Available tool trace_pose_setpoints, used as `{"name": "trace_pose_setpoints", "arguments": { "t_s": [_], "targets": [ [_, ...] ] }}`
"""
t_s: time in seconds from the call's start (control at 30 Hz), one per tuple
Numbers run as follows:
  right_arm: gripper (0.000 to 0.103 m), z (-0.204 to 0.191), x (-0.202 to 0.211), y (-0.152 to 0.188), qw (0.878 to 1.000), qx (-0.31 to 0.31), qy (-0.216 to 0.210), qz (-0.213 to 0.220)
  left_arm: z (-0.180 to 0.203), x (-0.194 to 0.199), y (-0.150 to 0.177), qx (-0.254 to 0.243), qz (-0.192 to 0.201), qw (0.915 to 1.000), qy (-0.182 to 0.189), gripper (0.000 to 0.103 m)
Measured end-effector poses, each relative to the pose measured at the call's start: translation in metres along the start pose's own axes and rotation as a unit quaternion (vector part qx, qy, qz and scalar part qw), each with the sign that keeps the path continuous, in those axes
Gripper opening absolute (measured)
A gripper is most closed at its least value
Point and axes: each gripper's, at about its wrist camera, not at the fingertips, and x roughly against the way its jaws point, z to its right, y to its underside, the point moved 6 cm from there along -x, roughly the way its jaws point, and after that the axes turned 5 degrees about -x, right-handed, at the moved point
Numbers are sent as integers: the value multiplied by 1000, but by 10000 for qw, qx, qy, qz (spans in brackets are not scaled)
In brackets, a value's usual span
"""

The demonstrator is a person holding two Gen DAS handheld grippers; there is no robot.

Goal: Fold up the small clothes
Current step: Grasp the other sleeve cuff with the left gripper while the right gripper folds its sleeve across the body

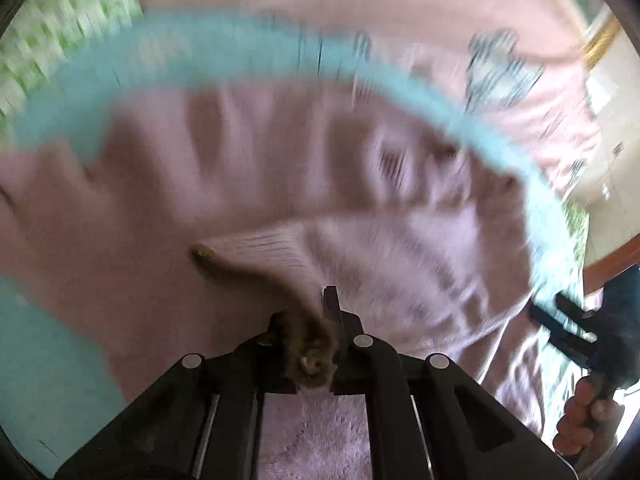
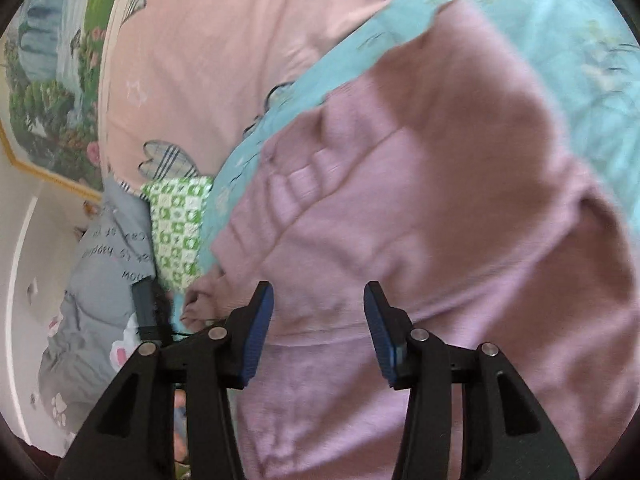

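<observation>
A mauve knitted garment lies spread and creased on a teal sheet; this view is motion-blurred. My left gripper is shut on a brown-edged corner of the garment, which bunches between the jaws. At the right edge of the same view, a hand holds my right gripper. In the right wrist view my right gripper stands open just over the mauve garment, its blue pads apart and gripping nothing.
A pink blanket with plaid patches lies beyond the teal sheet. A green-and-white checked cloth and a grey printed cloth sit at the left. A painted wall picture is behind them.
</observation>
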Motion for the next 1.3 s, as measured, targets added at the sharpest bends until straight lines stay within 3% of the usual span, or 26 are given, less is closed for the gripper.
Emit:
{"name": "trace_pose_setpoints", "arguments": {
  "t_s": [0.07, 0.13, 0.23, 0.37, 0.47, 0.57, 0.67, 0.7, 0.73, 0.77, 0.93, 1.13, 1.23, 1.3],
  "targets": [
    [48, 11, 13, -8, 9997, -15, 127, 189, -18, 17, -4, 274, 293, 9992, 80, 6],
    [48, 22, 23, -19, 9989, 6, 305, 369, -29, 11, -3, 339, 216, 9991, 147, 6],
    [48, 37, 25, -37, 9971, 18, 571, 504, -40, 0, 4, 312, -19, 9995, -33, 6],
    [48, 45, 24, -72, 9922, 162, 1004, 714, -36, 1, 3, 253, 106, 9996, -102, 6],
    [49, 52, 17, -102, 9893, 213, 1237, 747, -42, 1, 4, 306, 141, 9993, -168, 6],
    [58, 55, 0, -128, 9868, 271, 1425, 717, -44, 3, 10, 395, 139, 9990, -174, 6],
    [60, 60, -24, -139, 9868, 441, 1508, 396, -42, 9, 18, 342, 121, 9992, -170, 6],
    [54, 62, -32, -140, 9873, 485, 1497, 216, -40, 8, 18, 328, 116, 9993, -162, 6],
    [39, 64, -35, -141, 9874, 491, 1496, 133, -36, 6, 18, 310, 107, 9994, -130, 6],
    [10, 66, -34, -144, 9865, 503, 1558, 89, -32, 5, 18, 283, 105, 9995, -92, 6],
    [10, 63, 11, -172, 9804, 658, 1719, 706, 5, -8, 4, -79, 242, 9995, 185, 6],
    [10, 88, -6, -179, 9706, 827, 2200, 524, 6, -35, 13, -359, 34, 9993, -50, 6],
    [15, 89, -5, -176, 9710, 741, 2212, 532, -5, -30, 21, -228, -105, 9996, 126, 18],
    [26, 85, 4, -172, 9702, 620, 2263, 606, -13, -29, 21, -52, -174, 9994, 301, 43]
  ]
}}
